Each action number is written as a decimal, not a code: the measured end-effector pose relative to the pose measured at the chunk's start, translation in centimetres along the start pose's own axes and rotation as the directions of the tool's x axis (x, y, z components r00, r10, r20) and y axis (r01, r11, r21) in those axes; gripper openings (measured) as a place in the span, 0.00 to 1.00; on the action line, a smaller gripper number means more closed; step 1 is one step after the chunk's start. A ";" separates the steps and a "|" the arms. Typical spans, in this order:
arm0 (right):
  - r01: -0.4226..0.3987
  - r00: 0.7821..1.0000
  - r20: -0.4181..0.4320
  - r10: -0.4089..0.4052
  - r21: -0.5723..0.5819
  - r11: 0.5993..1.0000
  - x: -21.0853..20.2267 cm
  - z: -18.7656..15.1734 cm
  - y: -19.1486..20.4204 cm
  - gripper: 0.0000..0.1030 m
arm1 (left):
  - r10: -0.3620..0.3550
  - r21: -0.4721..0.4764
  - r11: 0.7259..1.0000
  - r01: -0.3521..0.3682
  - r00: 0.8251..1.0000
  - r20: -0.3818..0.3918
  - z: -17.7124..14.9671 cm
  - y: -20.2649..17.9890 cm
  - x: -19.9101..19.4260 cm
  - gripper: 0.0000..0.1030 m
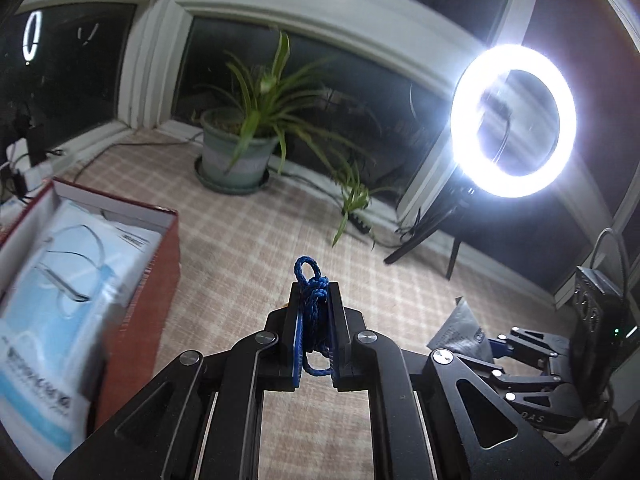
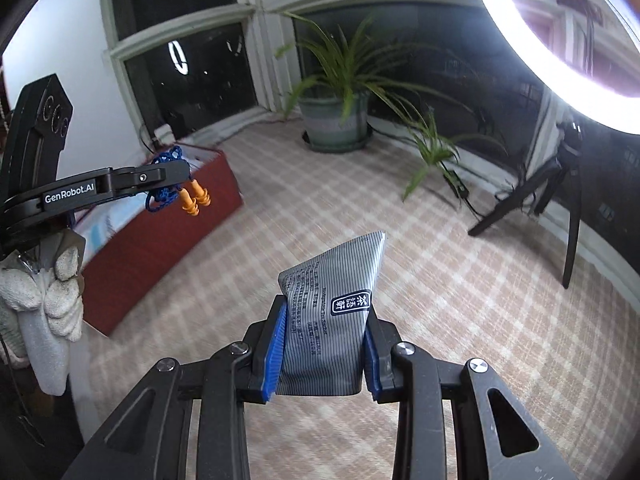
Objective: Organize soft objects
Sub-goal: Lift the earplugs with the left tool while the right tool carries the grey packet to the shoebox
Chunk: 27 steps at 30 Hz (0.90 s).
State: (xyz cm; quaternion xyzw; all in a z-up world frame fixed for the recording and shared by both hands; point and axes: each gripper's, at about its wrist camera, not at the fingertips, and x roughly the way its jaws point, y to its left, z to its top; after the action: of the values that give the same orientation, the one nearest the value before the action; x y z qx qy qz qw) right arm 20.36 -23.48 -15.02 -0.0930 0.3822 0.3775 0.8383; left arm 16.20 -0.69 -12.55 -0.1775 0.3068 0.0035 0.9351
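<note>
1. Checked beige cloth covers the table (image 2: 460, 300), ringed by dark windows, a potted green plant (image 2: 336, 92) and a glaring ring light (image 1: 514, 120).
2. Left gripper (image 1: 314, 300): jaws clenched on a bundled blue braided cord with orange earplugs (image 2: 172, 190) — carry it level over the open red cardboard box (image 1: 160, 240); release low.
3. Right gripper (image 2: 324, 344): jaws grasping a silver striped foil sachet (image 2: 332, 296); keep the pinch light — foil crumples; follow once the box is clear.

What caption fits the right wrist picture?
Right gripper clamps a striped silver sachet above checked floor; left gripper carries blue-corded earplugs.
</note>
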 end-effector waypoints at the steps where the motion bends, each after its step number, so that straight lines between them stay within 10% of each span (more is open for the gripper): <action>1: -0.007 1.000 0.008 0.007 -0.004 1.000 -0.4 0.4 0.5 0.29 | -0.004 -0.004 1.000 0.004 1.000 0.010 0.1 0.1 -0.8 0.08; 27: -0.172 0.980 0.064 0.188 -0.204 0.964 -0.1 9.6 18.7 0.29 | 0.120 -0.098 0.989 -0.109 0.985 0.120 -0.6 12.2 -15.4 0.08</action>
State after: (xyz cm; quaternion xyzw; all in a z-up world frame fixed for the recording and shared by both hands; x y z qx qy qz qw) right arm 12.66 -6.25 -5.82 -0.1249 0.3146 0.4917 0.8022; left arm 1.93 12.11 -8.16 -0.2017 0.2566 0.0825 0.9416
